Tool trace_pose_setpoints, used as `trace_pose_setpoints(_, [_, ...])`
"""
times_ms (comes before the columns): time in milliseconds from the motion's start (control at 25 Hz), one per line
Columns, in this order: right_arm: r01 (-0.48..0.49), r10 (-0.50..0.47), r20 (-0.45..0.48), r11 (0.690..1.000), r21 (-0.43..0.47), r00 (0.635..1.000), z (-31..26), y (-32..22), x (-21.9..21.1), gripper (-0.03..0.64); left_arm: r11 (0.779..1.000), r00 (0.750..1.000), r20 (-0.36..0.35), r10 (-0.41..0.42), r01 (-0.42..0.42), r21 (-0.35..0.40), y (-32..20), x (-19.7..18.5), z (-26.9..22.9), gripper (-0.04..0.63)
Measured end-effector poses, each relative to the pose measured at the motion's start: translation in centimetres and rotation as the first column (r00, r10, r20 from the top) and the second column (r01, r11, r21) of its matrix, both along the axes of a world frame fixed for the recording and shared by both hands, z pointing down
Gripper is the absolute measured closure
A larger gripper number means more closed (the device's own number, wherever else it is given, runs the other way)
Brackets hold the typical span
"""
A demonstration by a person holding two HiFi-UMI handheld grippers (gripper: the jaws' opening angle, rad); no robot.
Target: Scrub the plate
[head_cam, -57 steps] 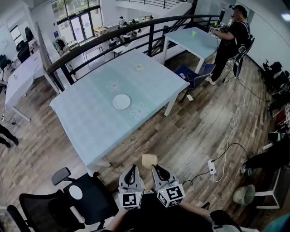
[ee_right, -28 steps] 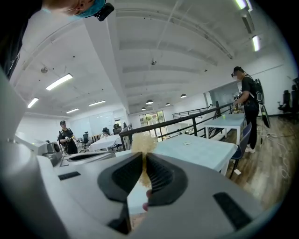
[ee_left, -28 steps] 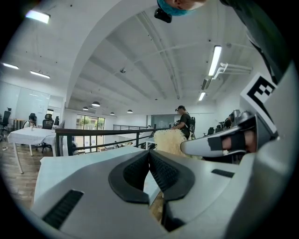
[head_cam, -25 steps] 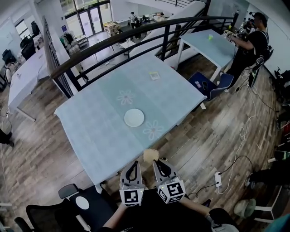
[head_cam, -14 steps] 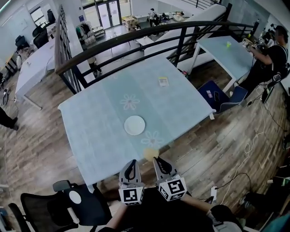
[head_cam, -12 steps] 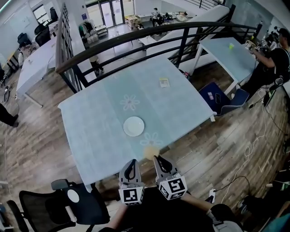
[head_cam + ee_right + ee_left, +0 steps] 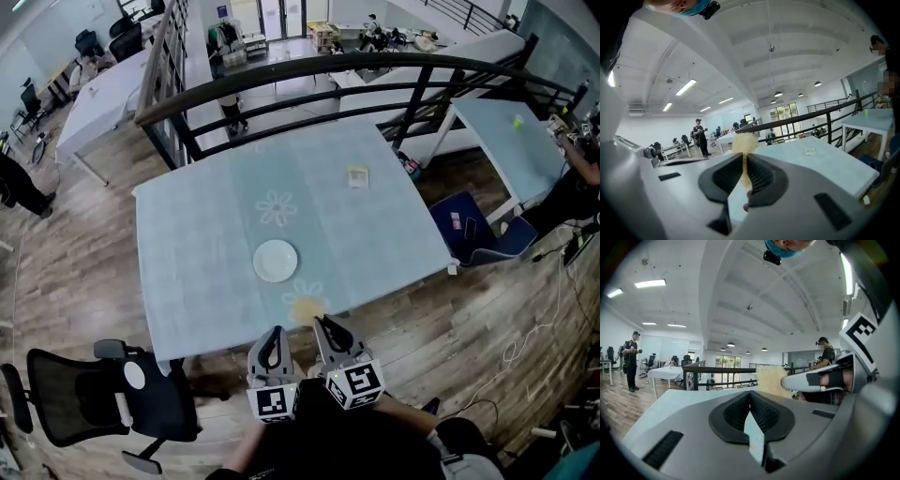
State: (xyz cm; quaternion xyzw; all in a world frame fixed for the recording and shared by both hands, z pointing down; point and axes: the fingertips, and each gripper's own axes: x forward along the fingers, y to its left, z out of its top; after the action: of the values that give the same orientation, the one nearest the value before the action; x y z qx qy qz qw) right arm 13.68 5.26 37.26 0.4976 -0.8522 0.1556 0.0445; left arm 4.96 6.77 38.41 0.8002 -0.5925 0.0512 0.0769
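Plate (image 7: 275, 261): round, white, smooth, with a shallow rim. It lies flat on the table, somewhat nearer the person's edge than the middle, between two printed flowers and well apart from both grippers.
Scrub pad (image 7: 307, 308): pale yellow, coarse and fibrous, with a ragged outline. Its free end projects past the jaw tips and, in the head view, shows against the table's near edge.
Right gripper (image 7: 328, 333): clenched on the scrub pad, with the ribbed black pads pressing it from both sides.
Left gripper (image 7: 272, 349): jaws drawn together with nothing between them, held just beside the right gripper.
Table (image 7: 187, 281): rectangular, under a pale blue cloth with a faint check and white flower prints (image 7: 277, 208). A small card (image 7: 357, 176) lies towards the far right.
Room: wood-plank floor (image 7: 75, 272). A dark metal railing (image 7: 375, 70) runs behind the table. A black office chair (image 7: 84, 403) stands at the near left.
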Motion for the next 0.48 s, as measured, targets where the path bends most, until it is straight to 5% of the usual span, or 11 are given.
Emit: trace_pose_setpoints(480, [-0.006, 0.006, -0.001, 0.998, -0.061, 1.000, 1.2, -4.5, 1.0, 0.581, 0.998, 0.999, -0.019, -0.042, 0.041, -0.045, -4.6, -0.7, 0.5, 0.581])
